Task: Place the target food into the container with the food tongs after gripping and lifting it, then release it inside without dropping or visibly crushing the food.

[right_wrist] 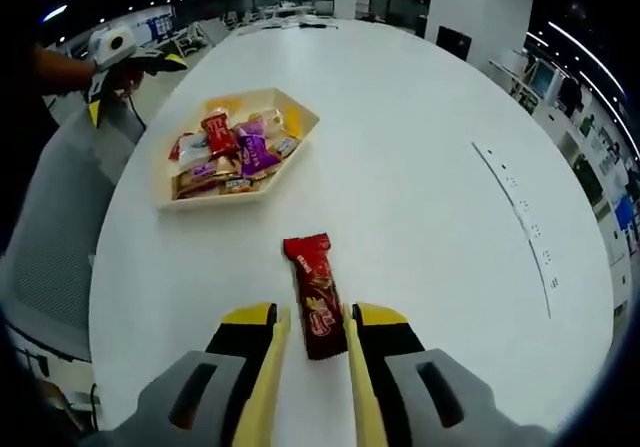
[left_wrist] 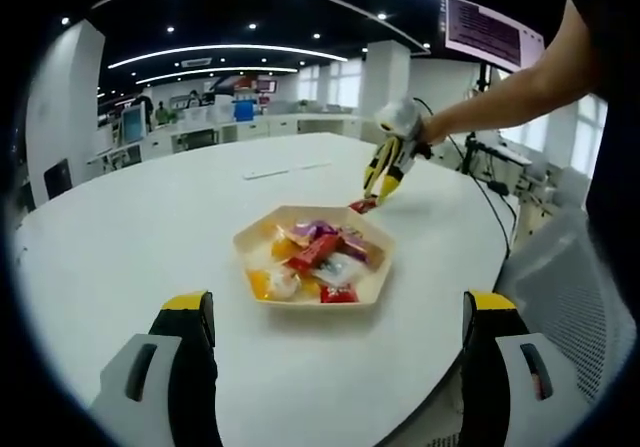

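A red snack bar point(right_wrist: 317, 295) lies on the white table, its near end between the yellow tong fingers point(right_wrist: 268, 367) of my right gripper point(right_wrist: 316, 319), which is shut on it. From the left gripper view, the right gripper point(left_wrist: 385, 167) is held by a person's hand with the red bar point(left_wrist: 362, 205) at its tips, just beyond the container. The container is a cream hexagonal tray point(left_wrist: 258, 237) point(right_wrist: 300, 117) holding several wrapped snacks. My left gripper point(left_wrist: 340, 312) hovers open on the near side of the tray, jaws wide apart, nothing between them; it also appears as the left gripper point(right_wrist: 130, 55) beyond the tray.
The large round white table point(left_wrist: 150, 227) has open room on all sides of the tray. A grey chair point(right_wrist: 60, 227) stands at the table edge near the tray. Desks and monitors fill the office behind. Thin markings point(right_wrist: 520, 207) lie on the table.
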`<state>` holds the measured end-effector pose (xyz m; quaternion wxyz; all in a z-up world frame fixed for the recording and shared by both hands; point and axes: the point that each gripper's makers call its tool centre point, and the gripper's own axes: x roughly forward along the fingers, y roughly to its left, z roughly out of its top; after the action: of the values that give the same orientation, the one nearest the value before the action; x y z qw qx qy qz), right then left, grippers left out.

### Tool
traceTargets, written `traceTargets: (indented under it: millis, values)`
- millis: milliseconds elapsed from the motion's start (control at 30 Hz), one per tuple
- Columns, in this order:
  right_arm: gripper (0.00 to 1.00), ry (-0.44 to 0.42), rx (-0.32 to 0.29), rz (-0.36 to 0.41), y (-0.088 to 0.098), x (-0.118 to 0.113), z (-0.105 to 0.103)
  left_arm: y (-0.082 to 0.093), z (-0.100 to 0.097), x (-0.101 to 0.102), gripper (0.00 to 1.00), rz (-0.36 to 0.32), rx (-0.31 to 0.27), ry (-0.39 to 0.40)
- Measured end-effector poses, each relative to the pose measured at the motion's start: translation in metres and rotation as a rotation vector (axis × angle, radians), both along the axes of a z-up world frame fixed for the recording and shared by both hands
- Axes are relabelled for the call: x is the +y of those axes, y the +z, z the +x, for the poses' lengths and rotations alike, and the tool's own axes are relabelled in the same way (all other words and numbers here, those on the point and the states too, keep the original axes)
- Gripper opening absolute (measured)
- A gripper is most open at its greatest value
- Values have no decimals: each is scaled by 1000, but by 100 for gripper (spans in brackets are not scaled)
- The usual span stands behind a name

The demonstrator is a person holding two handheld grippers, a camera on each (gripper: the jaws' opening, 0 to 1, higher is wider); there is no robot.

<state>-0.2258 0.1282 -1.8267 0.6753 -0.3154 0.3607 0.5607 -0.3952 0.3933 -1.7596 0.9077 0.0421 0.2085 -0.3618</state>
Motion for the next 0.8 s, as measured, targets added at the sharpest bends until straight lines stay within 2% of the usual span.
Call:
traceTargets:
  millis: [67, 400, 533, 600, 800]
  values:
    - [30, -8, 19, -1, -1, 0, -2, 0, -1, -1, 100, 3, -1, -6]
    - [29, -11, -39, -3, -4, 13, 5, 0, -1, 0, 100, 2, -6, 0]
    - [29, -63, -25, 39, -2, 18, 8, 2, 0, 1, 100, 1, -10, 7]
    - [29, -42, -50, 14, -5, 16, 9, 2, 0, 1, 100, -1, -8, 7]
    - [26, -62, -45, 10, -8, 18, 9, 1, 0, 1, 100, 1, -9, 6]
